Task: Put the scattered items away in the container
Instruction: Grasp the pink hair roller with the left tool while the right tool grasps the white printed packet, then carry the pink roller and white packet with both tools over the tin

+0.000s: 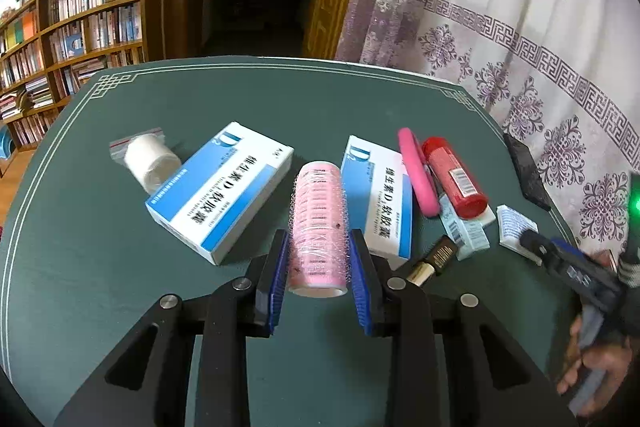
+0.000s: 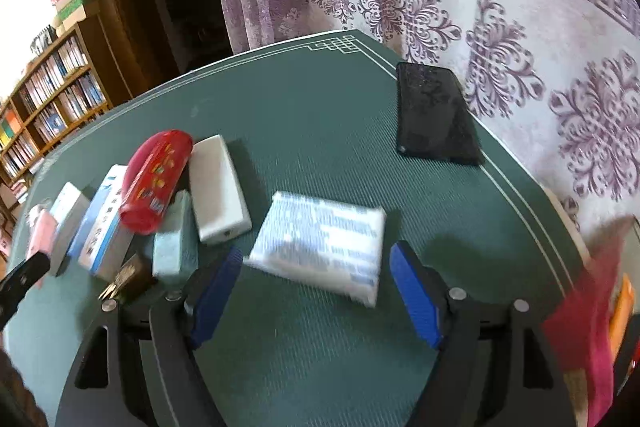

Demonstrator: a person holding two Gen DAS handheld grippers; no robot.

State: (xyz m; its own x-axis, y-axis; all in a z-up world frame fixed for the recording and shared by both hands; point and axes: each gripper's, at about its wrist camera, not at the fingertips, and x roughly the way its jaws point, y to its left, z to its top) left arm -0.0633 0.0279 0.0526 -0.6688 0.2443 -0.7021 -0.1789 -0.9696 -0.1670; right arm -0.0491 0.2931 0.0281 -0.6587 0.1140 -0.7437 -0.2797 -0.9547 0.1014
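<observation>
Left claw (image 1: 319, 269): clamped on the pink roller (image 1: 318, 227), pads pressing its two long sides near the end closest to the camera; the roller points away along the fingers.
Roller: looks light and hollow, with a bristly mesh skin that should catch on the pads rather than slip. Probably springy, so a hard squeeze could dent it. The side-on hold near one end seems enough for so light a thing.
Left of that claw: a blue-and-white box (image 1: 222, 189), and further off a white roll (image 1: 148, 163) in a clear bag.
Right of it: a second box (image 1: 380, 195), a pink bar (image 1: 418, 173), a red tube (image 1: 454, 179).
Right claw (image 2: 316, 287): wide, nothing pinched; its jaws are opening with a white packet (image 2: 320, 243) lying just ahead between the tips, untouched.
Packet: flat, blurred, likely soft; best taken across its narrow width.
Beyond the right claw: a black phone (image 2: 434, 115) near the mat (image 2: 320, 99) edge.
Container: I cannot pick it out for certain from here.
</observation>
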